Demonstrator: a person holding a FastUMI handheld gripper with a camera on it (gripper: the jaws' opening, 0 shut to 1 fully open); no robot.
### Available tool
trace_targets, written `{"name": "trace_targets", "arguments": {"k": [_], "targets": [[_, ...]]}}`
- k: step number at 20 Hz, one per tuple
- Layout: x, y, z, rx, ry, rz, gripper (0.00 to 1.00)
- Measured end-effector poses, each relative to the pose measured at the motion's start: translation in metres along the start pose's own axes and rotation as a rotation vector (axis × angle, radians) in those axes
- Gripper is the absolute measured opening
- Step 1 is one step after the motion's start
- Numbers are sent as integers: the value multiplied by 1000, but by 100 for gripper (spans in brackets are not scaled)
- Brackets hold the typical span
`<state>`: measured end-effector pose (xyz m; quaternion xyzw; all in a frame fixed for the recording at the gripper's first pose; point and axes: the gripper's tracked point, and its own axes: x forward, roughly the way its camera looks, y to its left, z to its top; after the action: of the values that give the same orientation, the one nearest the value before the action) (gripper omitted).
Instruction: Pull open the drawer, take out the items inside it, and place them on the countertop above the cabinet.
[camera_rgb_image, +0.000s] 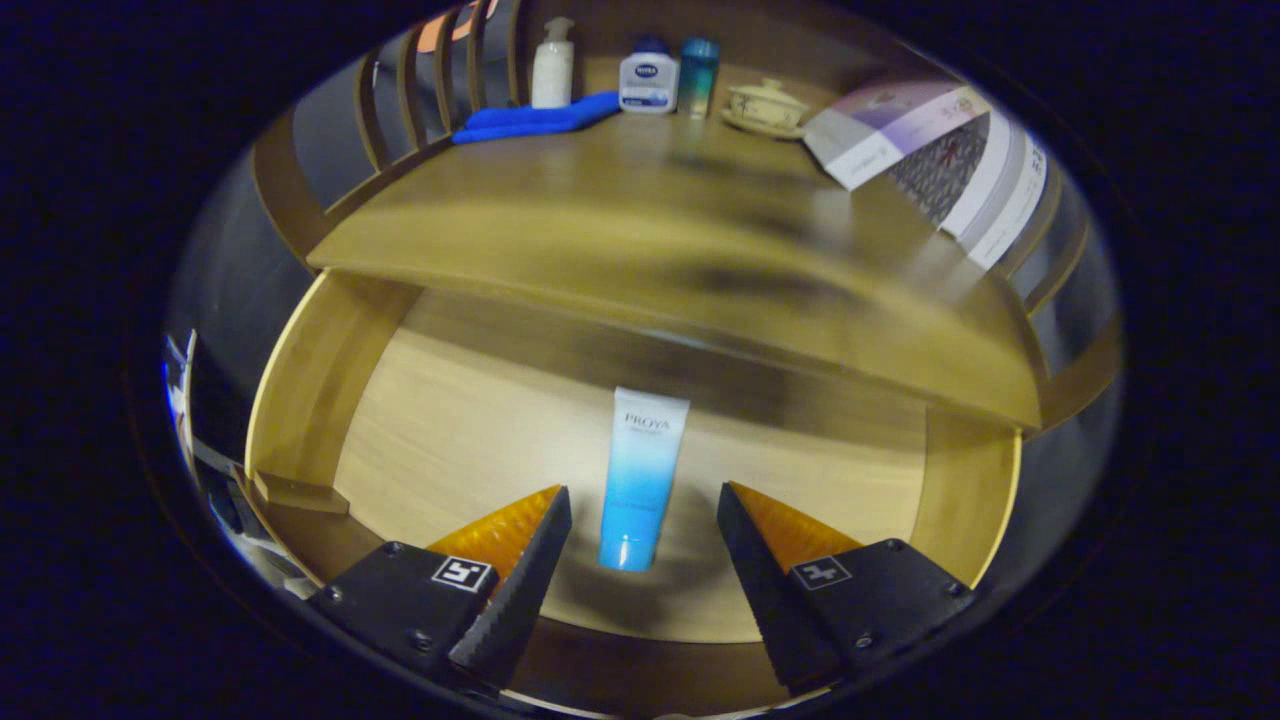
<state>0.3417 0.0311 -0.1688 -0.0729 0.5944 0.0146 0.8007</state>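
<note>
The gripper (645, 510) hangs over the pulled-out drawer (320, 370) with its fingers spread wide, touching nothing. A blue-and-white tube (640, 480) lies on the drawer floor between the fingertips, cap end toward them. On the countertop (620, 210) beyond stand a pump bottle (552, 65), a jar (648, 82), a blue cloth (535, 120) and a lidded cup (765, 105).

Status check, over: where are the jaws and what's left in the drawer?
Gripper open, jaws either side of the tube, not touching. Tube lies flat in the open drawer. Nothing between jaws and tube.
</note>
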Motion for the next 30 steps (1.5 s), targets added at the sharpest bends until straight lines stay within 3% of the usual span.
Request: {"name": "trace_targets", "arguments": {"k": [2,4,8,10,13,15,23,30], "targets": [[7,2,-3,16,44,-1,93],[16,8,-8,27,81,1,85],[31,13,-13,43,120,7,80],[36,10,-13,37,117,-25,78],[38,9,-14,31,124,-10,51],[31,8,-11,41,90,-6,45],[-35,5,4,99,-53,88,44],[-69,-15,7,90,-86,73,44]]}}
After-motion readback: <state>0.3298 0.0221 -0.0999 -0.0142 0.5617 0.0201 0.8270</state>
